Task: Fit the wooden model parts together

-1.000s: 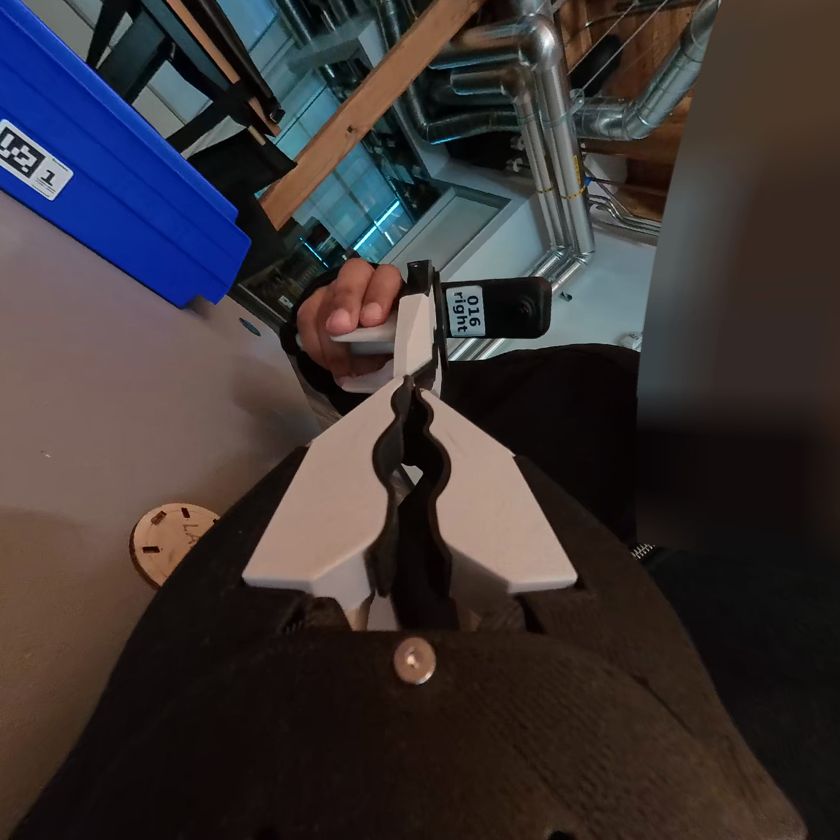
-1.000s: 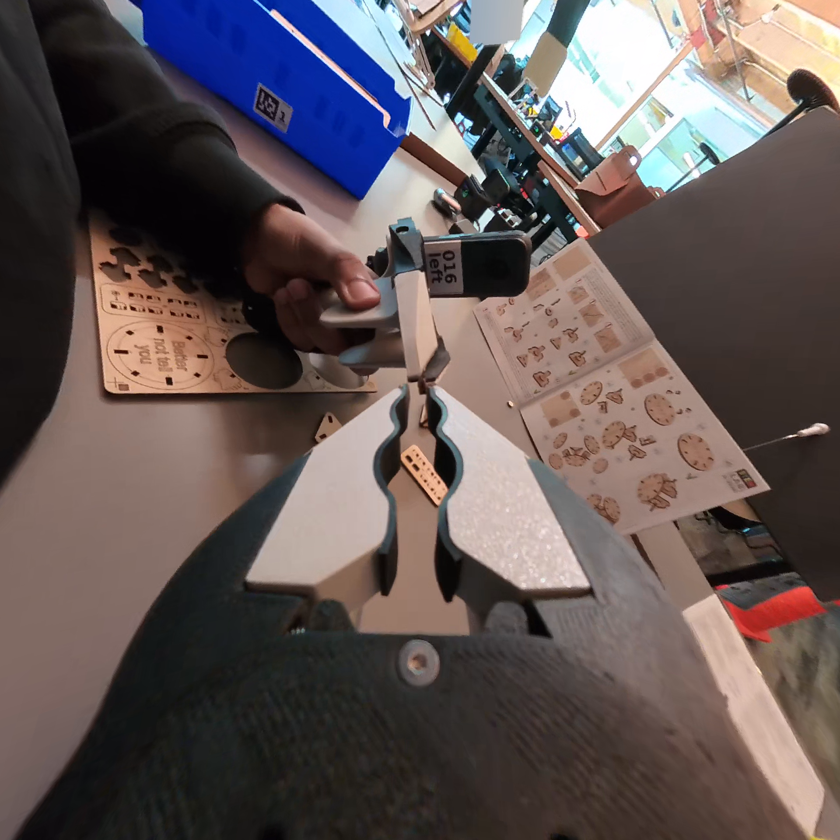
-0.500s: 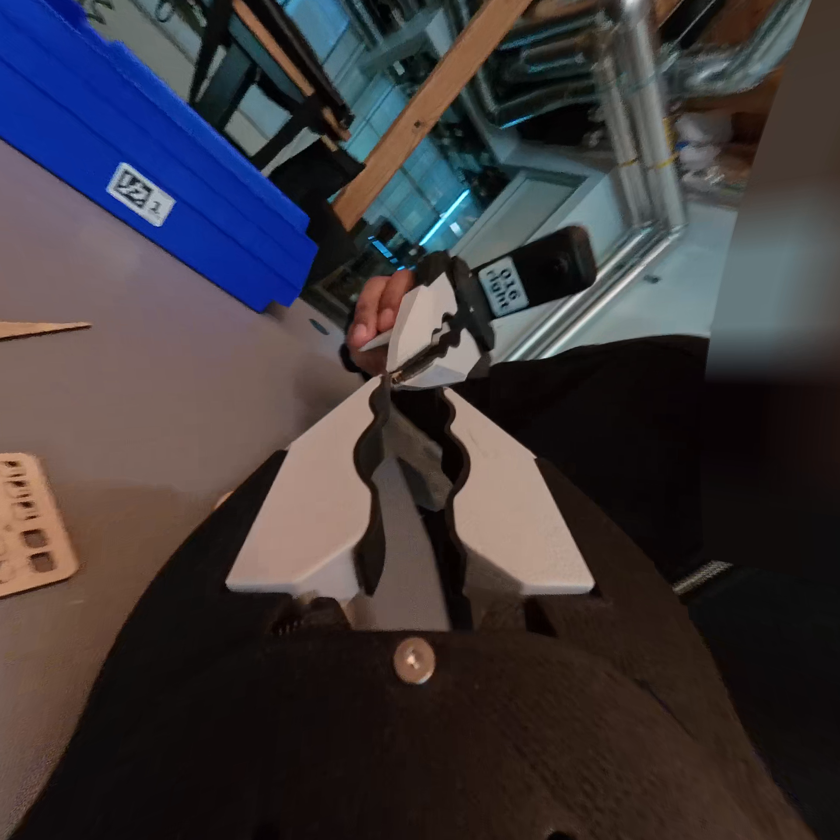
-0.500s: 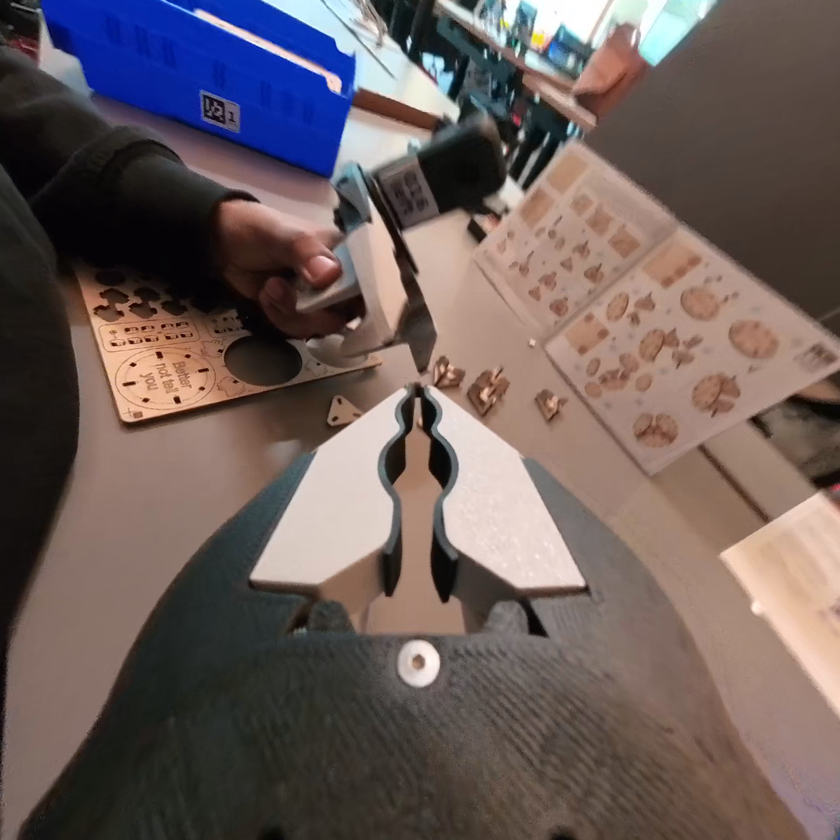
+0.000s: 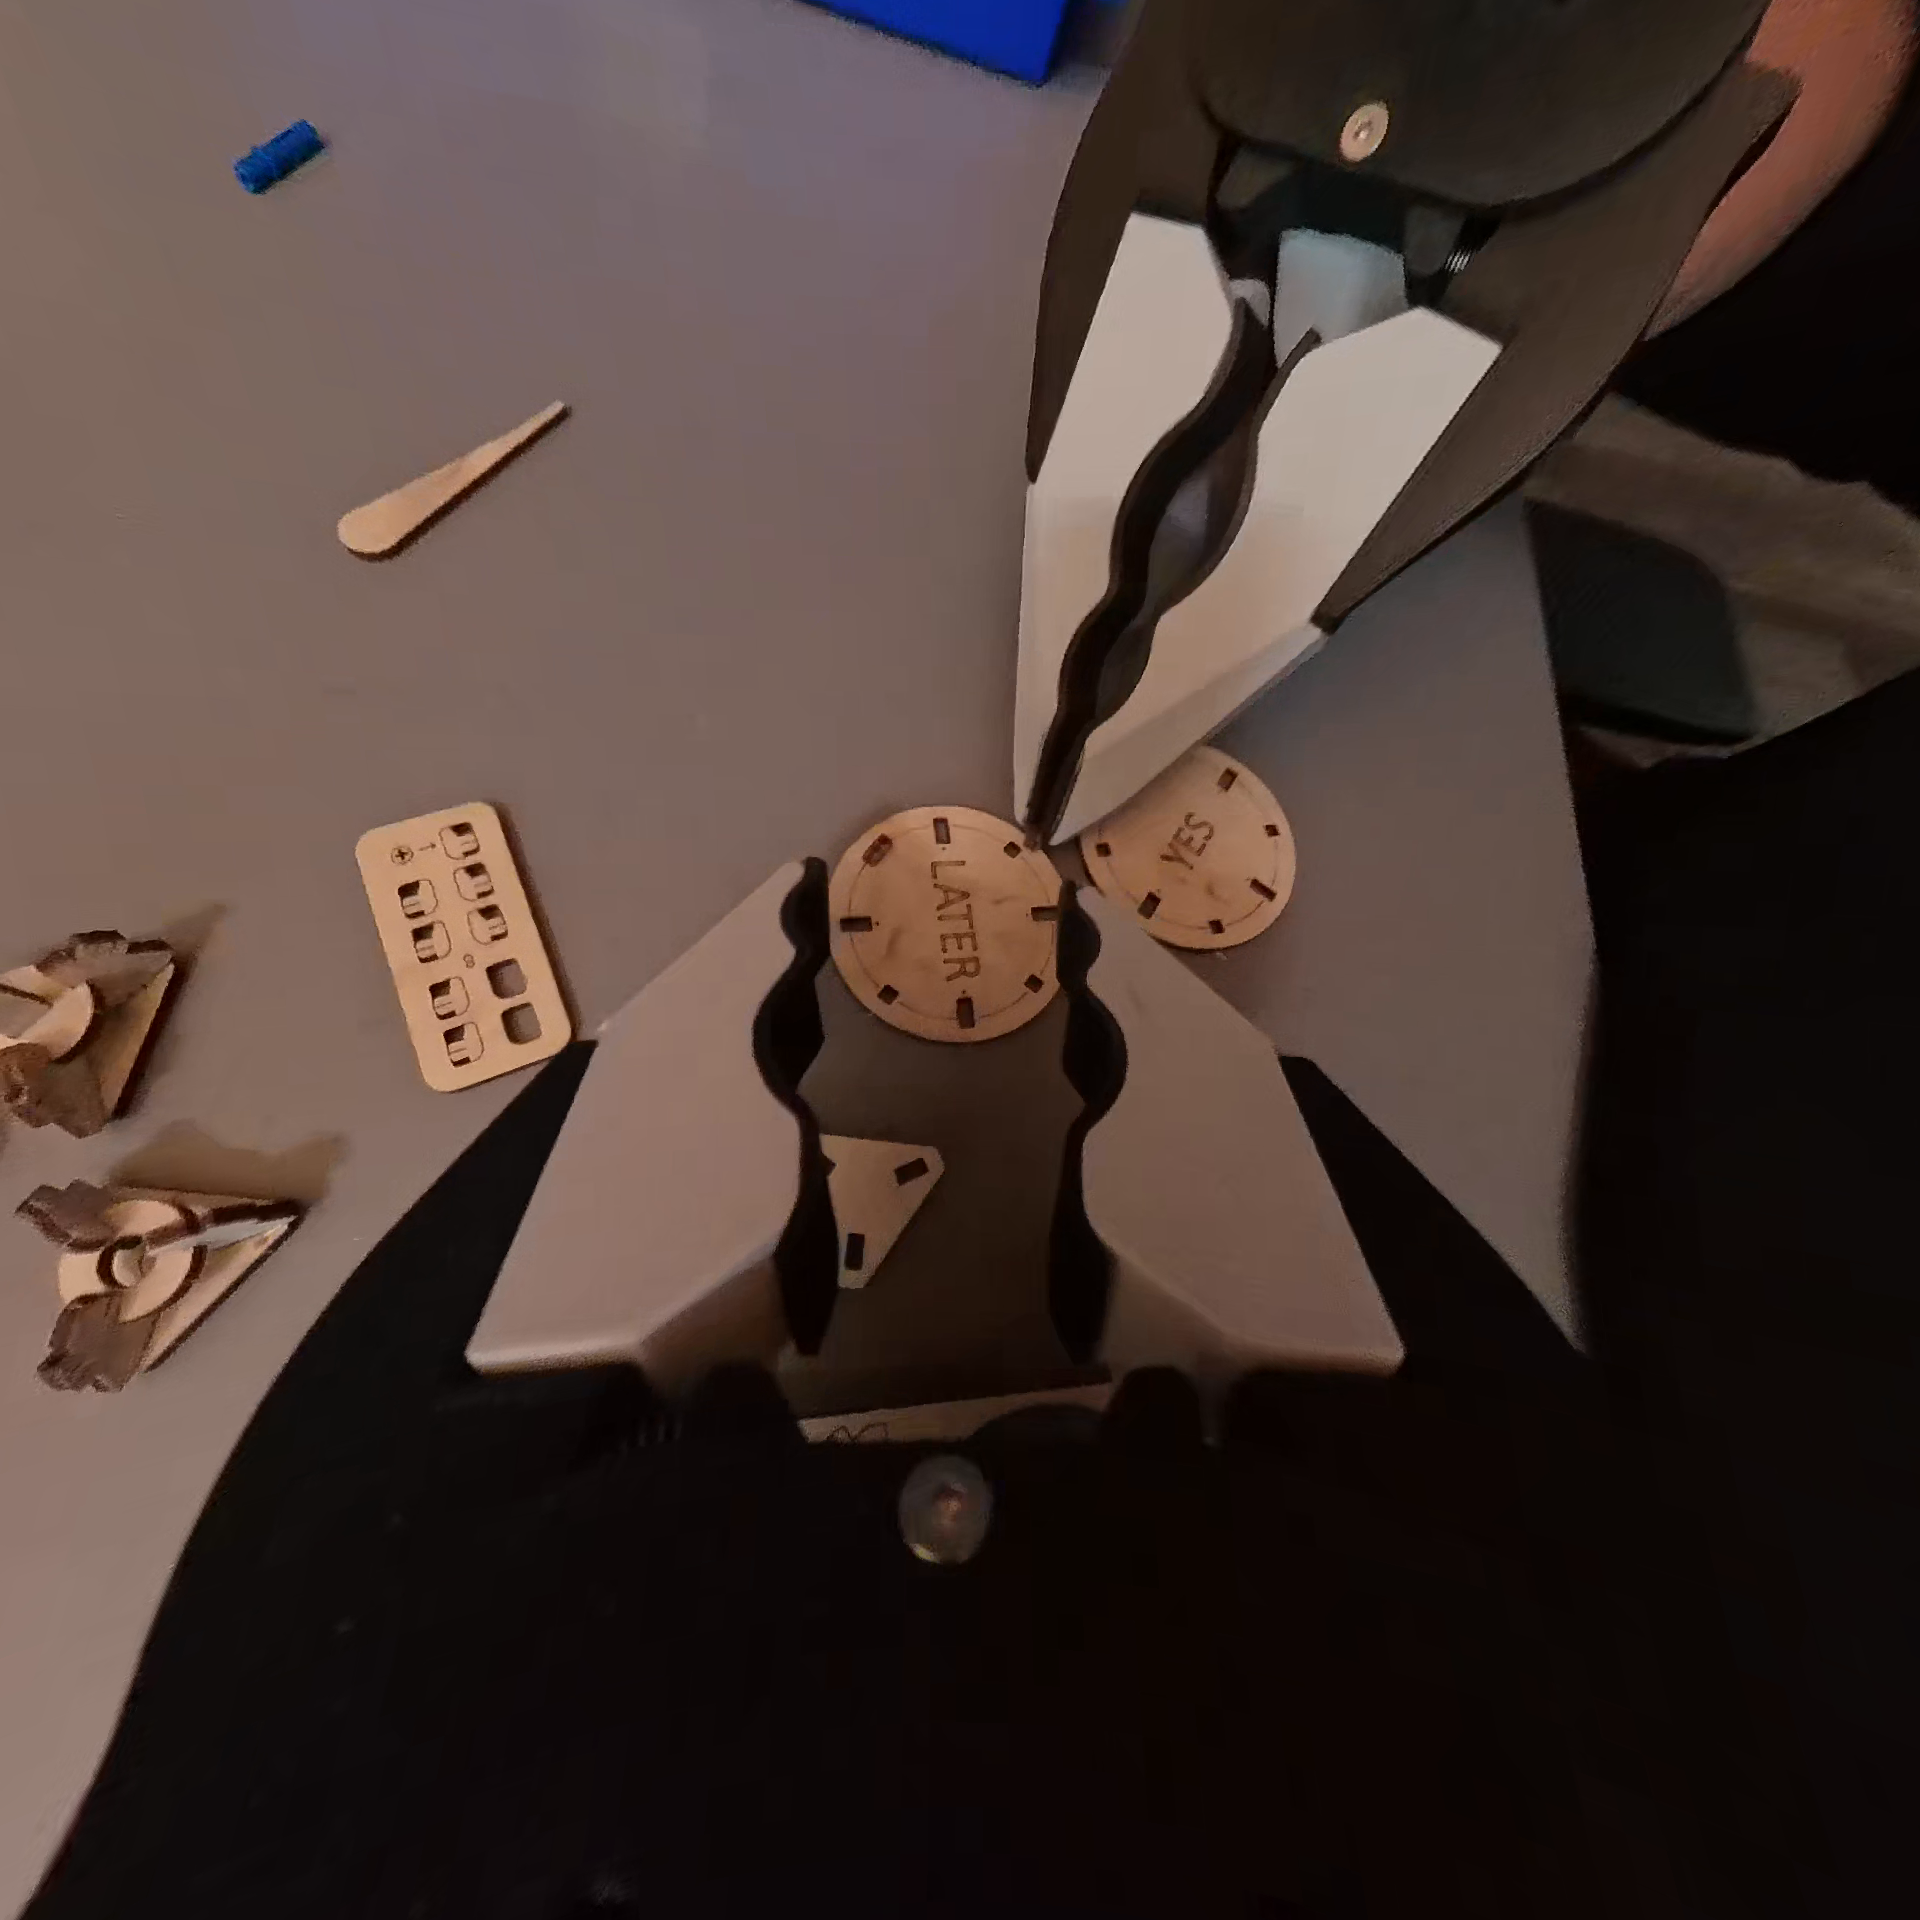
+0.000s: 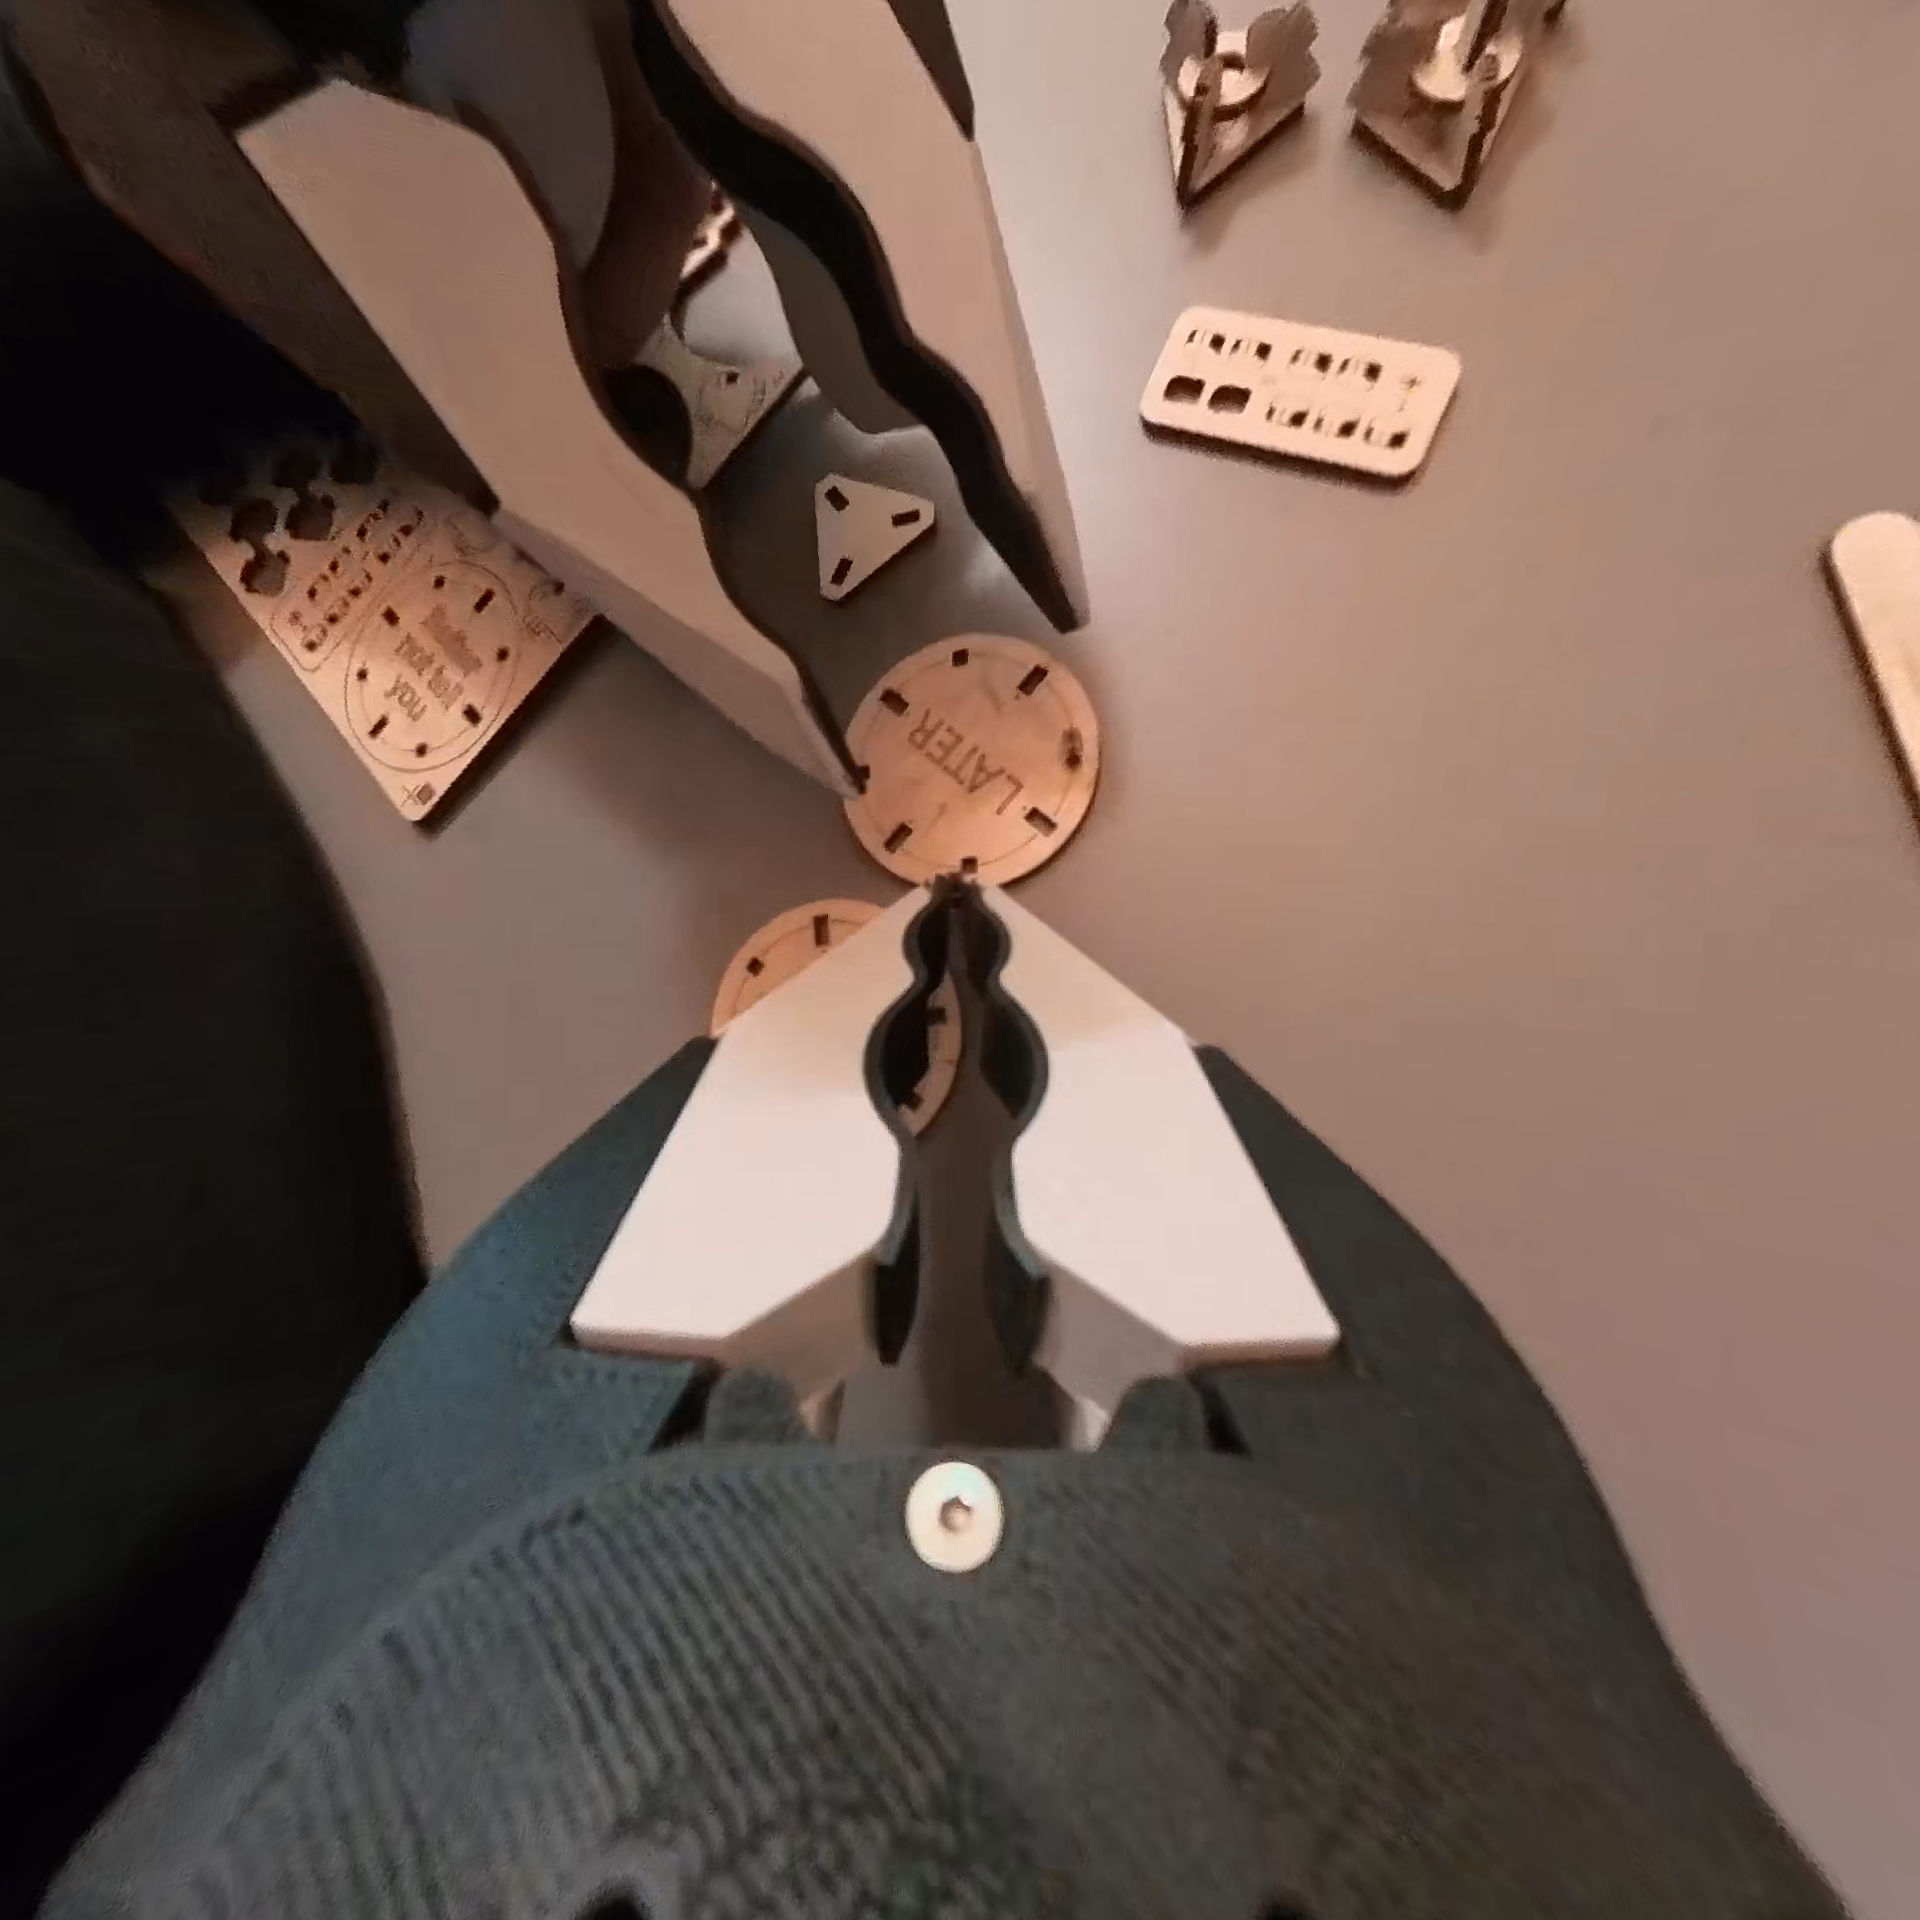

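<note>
A round wooden disc (image 5: 951, 925) with slots and engraved writing lies flat on the grey table (image 5: 727, 416). My left gripper (image 5: 940, 894) is open, with a fingertip on each side of the disc and no grasp on it. It also shows in the right wrist view (image 6: 956, 696), straddling the disc (image 6: 971, 769). My right gripper (image 6: 948, 891) is shut, with its tips at the disc's rim. In the left wrist view (image 5: 1039, 831) the tips come down between this disc and a second engraved disc (image 5: 1190, 862). A small triangular wooden piece (image 5: 883, 1195) lies under my left fingers.
A slotted rectangular wooden plate (image 5: 462, 945), two small wooden assemblies (image 5: 145, 1247), a teardrop-shaped wooden stick (image 5: 447, 483) and a small blue cylinder (image 5: 275, 156) lie to the left. A blue bin (image 5: 935, 31) stands at the back. A cut-out wooden sheet (image 6: 416, 644) lies under the left hand.
Both grippers swung down from meeting tip to tip in the air to the discs on the table. My left gripper opened from shut. My right gripper closed fully and stays shut.
</note>
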The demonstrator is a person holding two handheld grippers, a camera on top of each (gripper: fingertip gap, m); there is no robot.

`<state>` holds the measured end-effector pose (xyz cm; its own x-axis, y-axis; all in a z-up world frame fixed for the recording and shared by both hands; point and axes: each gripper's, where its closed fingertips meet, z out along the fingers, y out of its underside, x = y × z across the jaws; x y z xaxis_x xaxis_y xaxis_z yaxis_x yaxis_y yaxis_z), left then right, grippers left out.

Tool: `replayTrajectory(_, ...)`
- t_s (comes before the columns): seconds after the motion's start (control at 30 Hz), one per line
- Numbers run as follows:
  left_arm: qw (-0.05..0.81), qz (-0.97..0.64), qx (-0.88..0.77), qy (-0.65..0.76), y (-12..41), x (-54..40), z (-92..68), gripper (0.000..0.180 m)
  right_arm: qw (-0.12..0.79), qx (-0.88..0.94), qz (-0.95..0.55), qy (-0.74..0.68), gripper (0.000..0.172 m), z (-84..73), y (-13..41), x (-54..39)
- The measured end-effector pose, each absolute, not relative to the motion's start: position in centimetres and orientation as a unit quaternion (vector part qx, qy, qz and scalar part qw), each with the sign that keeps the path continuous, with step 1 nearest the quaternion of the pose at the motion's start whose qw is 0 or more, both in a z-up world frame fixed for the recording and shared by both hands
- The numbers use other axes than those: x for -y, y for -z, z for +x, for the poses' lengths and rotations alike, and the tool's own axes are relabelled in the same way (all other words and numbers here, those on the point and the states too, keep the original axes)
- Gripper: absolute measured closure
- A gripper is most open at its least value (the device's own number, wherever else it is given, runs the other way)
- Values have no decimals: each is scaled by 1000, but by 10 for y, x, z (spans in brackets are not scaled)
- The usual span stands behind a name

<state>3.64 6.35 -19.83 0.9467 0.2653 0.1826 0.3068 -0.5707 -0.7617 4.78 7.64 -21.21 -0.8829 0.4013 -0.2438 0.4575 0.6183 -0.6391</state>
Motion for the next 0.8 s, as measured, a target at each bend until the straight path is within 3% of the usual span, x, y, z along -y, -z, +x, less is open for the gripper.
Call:
replayTrajectory(0.23, 393, -901, 179, 34, 213, -59, 38, 126, 43, -898, 248, 361, 172, 43, 212, -75)
replayTrajectory(0.37, 395, -900, 180, 47, 212, -59, 41, 128, 19, -902, 245, 354, 171, 36, 212, -76)
replayTrajectory(0.5, 394, -895, 185, 101, 209, -59, 52, 142, 1, -906, 242, 348, 171, 28, 212, -78)
replayTrajectory(0.8, 403, -897, 173, 49, 209, -60, 42, 139, 0, -905, 243, 350, 171, 29, 206, -82)
